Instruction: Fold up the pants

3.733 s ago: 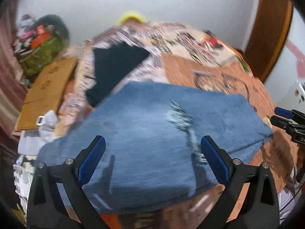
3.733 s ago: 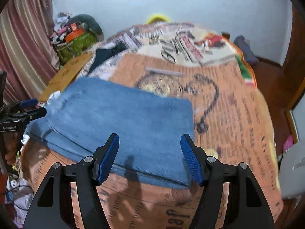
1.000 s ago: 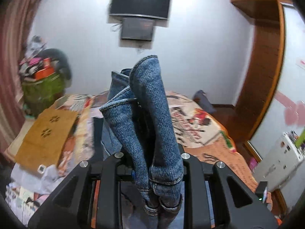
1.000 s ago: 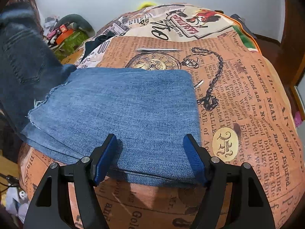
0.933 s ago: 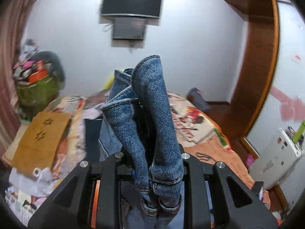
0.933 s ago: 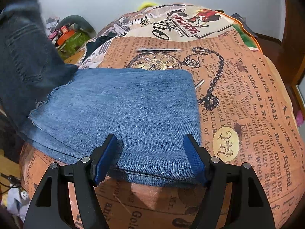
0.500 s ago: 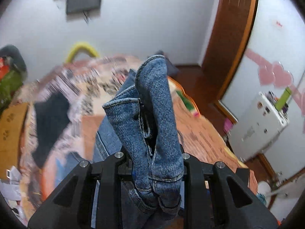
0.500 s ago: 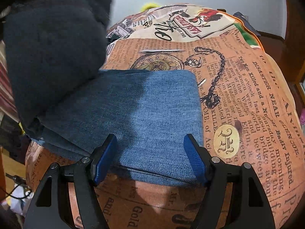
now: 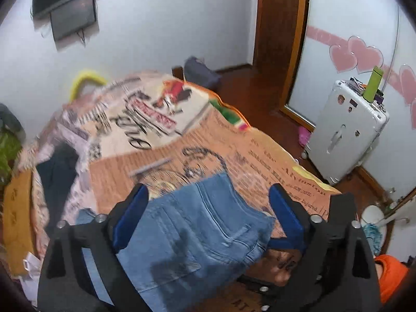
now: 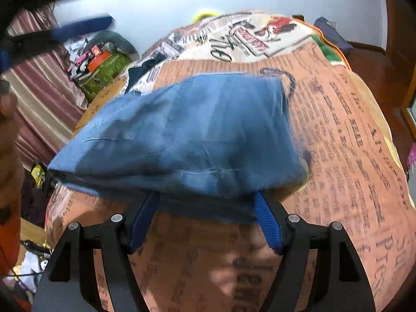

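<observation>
The blue denim pants (image 9: 197, 228) lie folded in a thick stack on the bed's orange printed cover (image 9: 262, 156), with the waistband end on top and a back pocket seam showing. My left gripper (image 9: 208, 215) is open above that stack, holding nothing. In the right wrist view the folded pants (image 10: 182, 130) fill the middle, and my right gripper (image 10: 205, 218) is open with its blue fingertips (image 10: 267, 221) at or just under the near edge of the stack. The left gripper's blue finger (image 10: 83, 27) shows blurred at the upper left.
A dark garment (image 9: 56, 179) lies on the bed's far left side. A white suitcase (image 9: 345, 135) with a green bottle stands right of the bed. A brown door (image 9: 280, 26) is behind. A cluttered green bag (image 10: 104, 70) and a cardboard sheet (image 9: 15, 223) sit left.
The left gripper carried the bunched waistband end over, dropped it onto the folded stack and opened. The pants are now one fold thicker. The right gripper stayed open at the near edge.
</observation>
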`<act>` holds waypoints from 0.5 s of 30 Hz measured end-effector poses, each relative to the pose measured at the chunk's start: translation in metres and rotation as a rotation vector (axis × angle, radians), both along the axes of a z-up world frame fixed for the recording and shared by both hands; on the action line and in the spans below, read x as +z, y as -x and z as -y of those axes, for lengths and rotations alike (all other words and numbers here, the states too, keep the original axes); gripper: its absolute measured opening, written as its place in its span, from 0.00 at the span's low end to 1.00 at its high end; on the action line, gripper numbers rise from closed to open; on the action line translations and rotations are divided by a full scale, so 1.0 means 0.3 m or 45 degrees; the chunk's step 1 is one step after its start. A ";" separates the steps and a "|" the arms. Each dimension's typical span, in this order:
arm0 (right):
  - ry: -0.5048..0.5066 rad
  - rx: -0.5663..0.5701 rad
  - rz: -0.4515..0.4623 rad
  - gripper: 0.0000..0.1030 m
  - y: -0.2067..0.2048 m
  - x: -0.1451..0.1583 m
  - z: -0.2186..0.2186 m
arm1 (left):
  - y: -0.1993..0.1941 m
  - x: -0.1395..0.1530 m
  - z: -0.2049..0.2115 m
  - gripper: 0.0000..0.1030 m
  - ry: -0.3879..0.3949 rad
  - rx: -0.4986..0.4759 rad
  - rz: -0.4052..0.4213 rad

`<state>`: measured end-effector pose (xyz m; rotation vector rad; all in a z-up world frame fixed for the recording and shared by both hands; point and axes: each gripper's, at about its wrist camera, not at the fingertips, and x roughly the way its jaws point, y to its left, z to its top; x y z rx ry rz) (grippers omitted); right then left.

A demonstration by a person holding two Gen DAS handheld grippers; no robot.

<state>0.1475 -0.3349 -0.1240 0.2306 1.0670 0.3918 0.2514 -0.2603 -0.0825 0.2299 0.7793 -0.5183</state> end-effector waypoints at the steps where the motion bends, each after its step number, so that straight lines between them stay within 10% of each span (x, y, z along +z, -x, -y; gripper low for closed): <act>1: 0.006 -0.004 0.011 0.69 0.008 0.001 0.003 | -0.001 0.014 -0.018 0.95 0.004 0.013 0.019; 8: -0.016 -0.023 -0.025 0.69 0.024 -0.006 0.011 | -0.154 0.029 -0.226 0.98 -0.025 0.191 -0.001; 15: -0.007 0.012 -0.076 0.69 0.036 -0.033 -0.032 | -0.440 -0.144 -0.485 0.98 -0.076 0.402 -0.235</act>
